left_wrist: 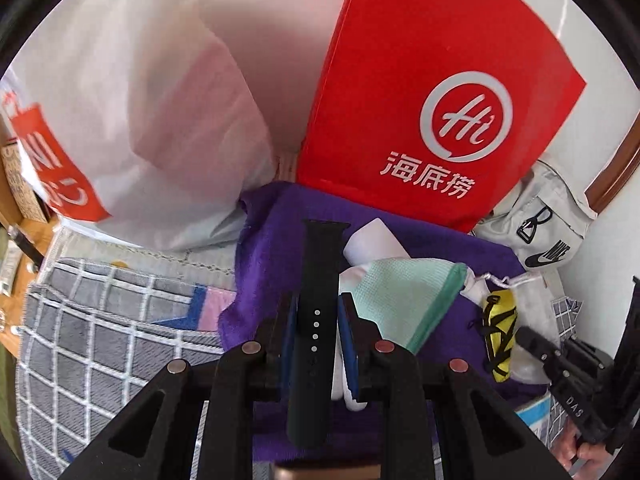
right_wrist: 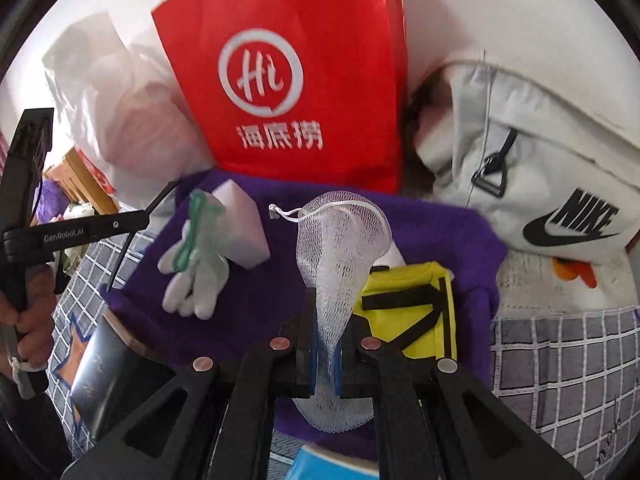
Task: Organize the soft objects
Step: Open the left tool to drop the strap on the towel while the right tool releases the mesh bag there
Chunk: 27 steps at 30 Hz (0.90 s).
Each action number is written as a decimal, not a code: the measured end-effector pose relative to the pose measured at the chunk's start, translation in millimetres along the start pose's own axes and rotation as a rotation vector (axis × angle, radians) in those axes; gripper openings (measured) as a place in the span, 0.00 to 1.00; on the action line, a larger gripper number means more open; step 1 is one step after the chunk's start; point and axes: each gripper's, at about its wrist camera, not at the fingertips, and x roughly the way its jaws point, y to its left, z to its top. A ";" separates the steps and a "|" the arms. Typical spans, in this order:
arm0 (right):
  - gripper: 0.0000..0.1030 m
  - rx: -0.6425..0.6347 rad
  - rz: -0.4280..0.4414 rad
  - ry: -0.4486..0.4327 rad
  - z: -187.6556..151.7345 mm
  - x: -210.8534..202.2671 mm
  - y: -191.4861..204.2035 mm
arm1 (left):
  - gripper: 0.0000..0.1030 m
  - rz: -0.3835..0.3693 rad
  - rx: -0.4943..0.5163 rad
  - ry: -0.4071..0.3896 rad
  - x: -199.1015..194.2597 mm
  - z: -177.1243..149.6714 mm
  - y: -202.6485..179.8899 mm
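My left gripper (left_wrist: 316, 320) is shut on a black watch strap (left_wrist: 318, 280) with small holes, held above a purple towel (left_wrist: 272, 248). A mint-green cloth (left_wrist: 404, 300) and a white sponge block (left_wrist: 374, 240) lie just right of it. My right gripper (right_wrist: 326, 344) is shut on a white mesh net pouch (right_wrist: 340, 248) with a drawstring, over the same purple towel (right_wrist: 440, 232). A yellow pouch with black straps (right_wrist: 412, 308) lies right of it; the white sponge block (right_wrist: 240, 228) and the pale green-trimmed cloth (right_wrist: 192, 268) lie to the left.
A red paper bag (left_wrist: 432, 92) and a white plastic bag (left_wrist: 120, 120) stand behind the towel. A white Nike bag (right_wrist: 540, 160) lies at the right. A grey checked blanket (left_wrist: 100, 340) covers the surface. The other gripper shows at the left edge (right_wrist: 24, 216).
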 end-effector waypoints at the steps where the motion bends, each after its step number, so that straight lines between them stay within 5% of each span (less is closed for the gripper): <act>1: 0.06 0.001 -0.003 0.004 -0.7 3.3 -1.6 | 0.20 -0.001 -0.004 0.013 4.8 -0.2 0.5; 20: 0.11 0.043 0.020 0.088 -7.3 36.9 -10.1 | 0.20 -0.022 -0.043 0.104 40.7 -6.5 2.0; 22: 0.16 0.038 0.014 0.086 -6.6 39.1 -7.1 | 0.20 -0.028 -0.044 0.108 41.8 -6.3 2.0; 24: 0.36 0.026 -0.003 0.076 -6.3 37.4 -6.0 | 0.20 -0.031 -0.049 0.111 42.3 -6.0 2.5; 27: 0.52 0.010 -0.032 0.042 -4.8 31.7 -4.4 | 0.29 -0.041 -0.074 0.117 43.3 -4.9 4.0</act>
